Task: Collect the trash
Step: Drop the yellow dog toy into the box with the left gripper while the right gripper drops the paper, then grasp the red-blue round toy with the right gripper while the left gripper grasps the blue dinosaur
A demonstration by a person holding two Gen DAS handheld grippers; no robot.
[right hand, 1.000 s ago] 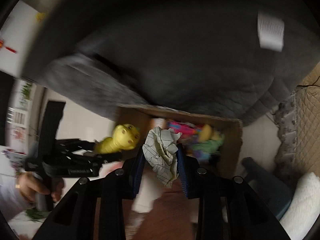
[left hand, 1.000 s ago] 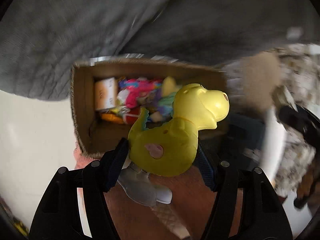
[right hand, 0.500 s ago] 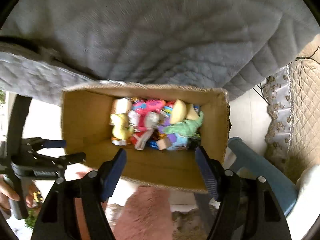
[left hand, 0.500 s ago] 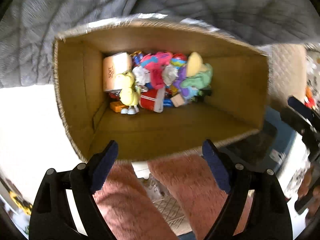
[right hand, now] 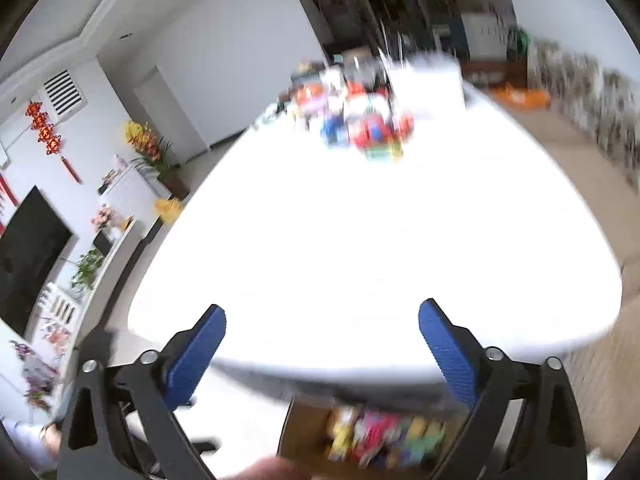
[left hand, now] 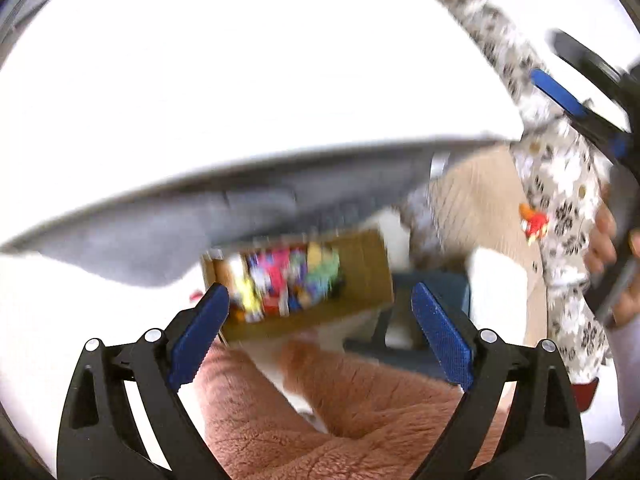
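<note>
Cardboard box (left hand: pixel 296 284) under the white table (right hand: pixel 360 240) now holds the yellow dinosaur toy (left hand: pixel 248 298) and the paper wad. Left gripper (left hand: pixel 320 320) and right gripper (right hand: pixel 322 340) have just spread wide, empty, lifted clear; next pickup likely the table's far clutter (right hand: pixel 356 120).

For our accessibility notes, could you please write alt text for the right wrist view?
The right claw, open and empty, points across a bright white table toward a blurred heap of colourful items at its far end. Below the near edge, a cardboard box holds mixed colourful trash; a living room lies behind.
</note>
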